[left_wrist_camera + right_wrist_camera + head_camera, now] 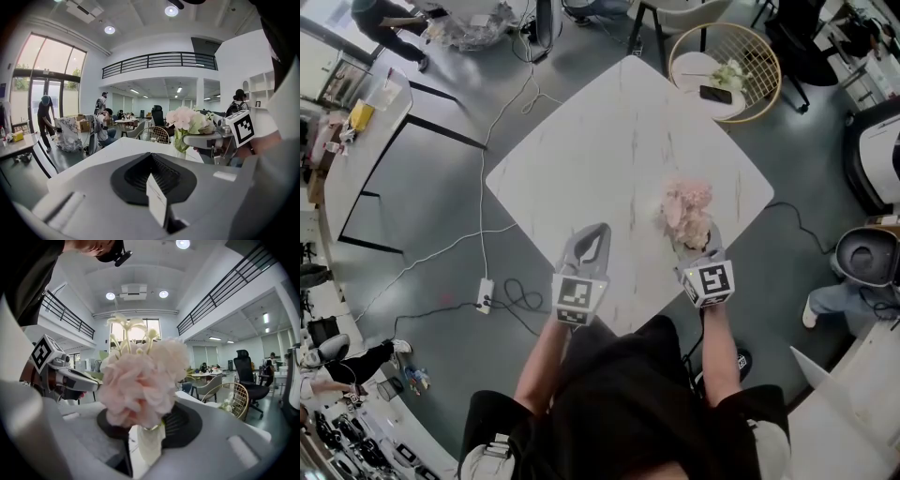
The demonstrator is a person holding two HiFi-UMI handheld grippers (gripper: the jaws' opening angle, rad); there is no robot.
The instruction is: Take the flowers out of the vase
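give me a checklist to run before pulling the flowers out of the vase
1. Right tool gripping the vase: ok, its pads sit against both sides.
2. Vase upright on the table: ok.
3. Left tool open to take hold: not ok, its jaws look together with nothing between them.
4. Left tool at the flowers: not ok, it sits apart from them, off to their left.
5. Flowers loose in the vase: cannot tell, the neck is hidden.
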